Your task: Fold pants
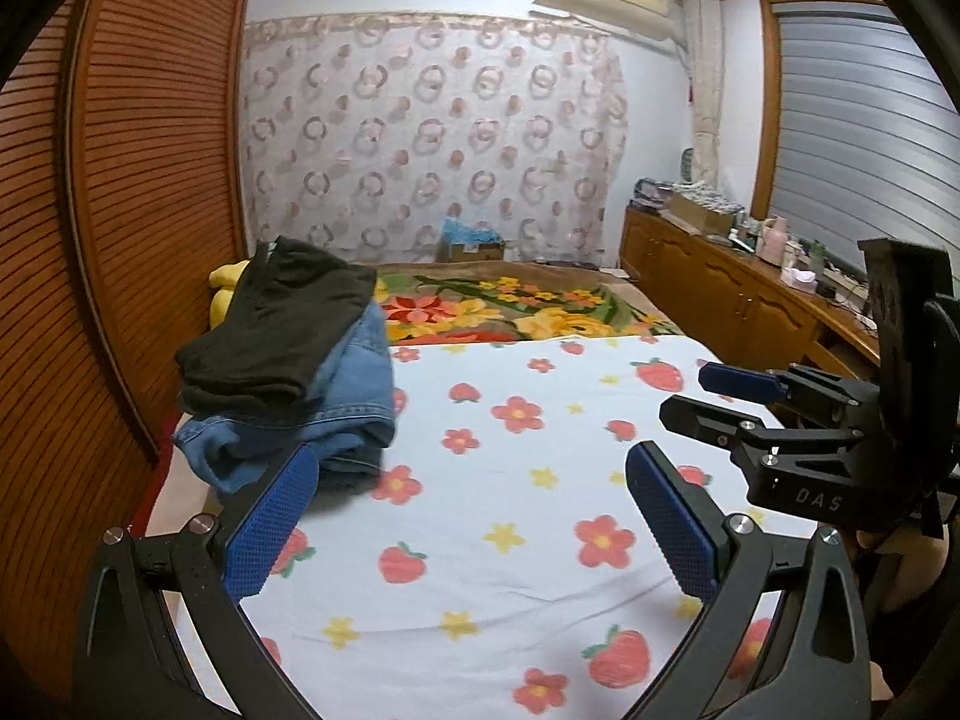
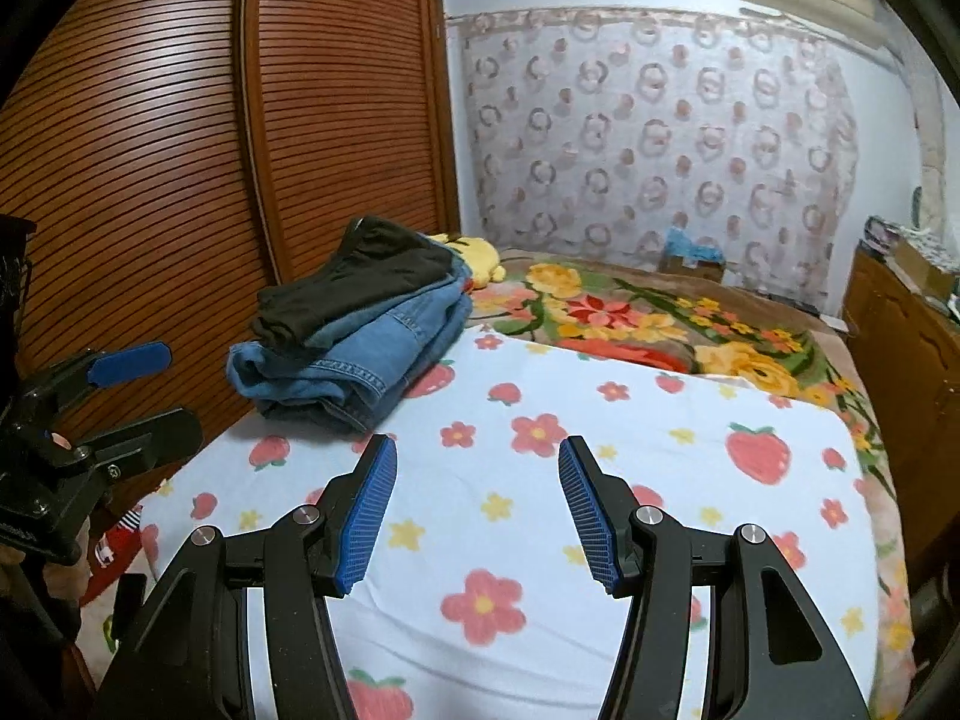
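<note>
The gripper fingers (image 2: pixel 366 516) wore blue, finely ridged pads on matt black plastic arms with shiny metal bolts. The jeans (image 2: pixel 372 354) were coarse denim, the sheet (image 2: pixel 600 480) soft printed cloth, the wardrobe (image 2: pixel 150 150) glossy slatted wood.

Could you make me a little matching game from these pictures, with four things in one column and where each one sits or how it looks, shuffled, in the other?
Things:
1. black pants
2. blue jeans
3. strawberry sheet
4. left gripper

Descriptions:
A. spread flat over the near part of the bed
B. open, holding nothing
C. folded, top of the pile
D. folded, under a darker garment

Pairs: 1-C, 2-D, 3-A, 4-B
</note>
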